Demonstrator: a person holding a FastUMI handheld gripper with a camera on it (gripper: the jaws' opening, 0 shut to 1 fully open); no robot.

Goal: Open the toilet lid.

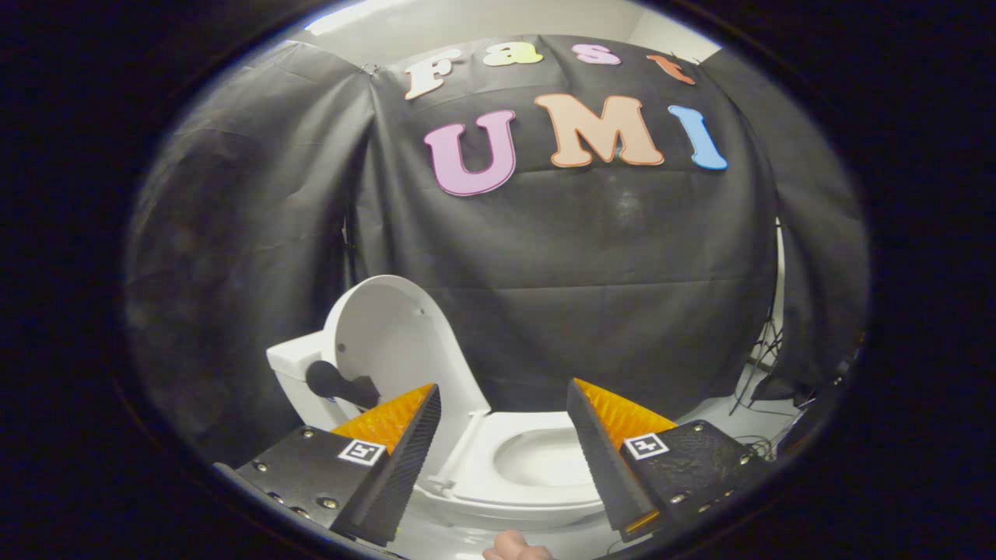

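Gripper (502,404) fingers spread, seat (537,490) between, toilet lid (393,342) upright, cables (766,350) beyond.

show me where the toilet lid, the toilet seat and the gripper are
toilet lid (397,330): gripper view, middle of its raised underside.
toilet seat (498,432): gripper view, back part of the ring.
gripper (504,412): gripper view, open gap midway between the fingertips, holding nothing.
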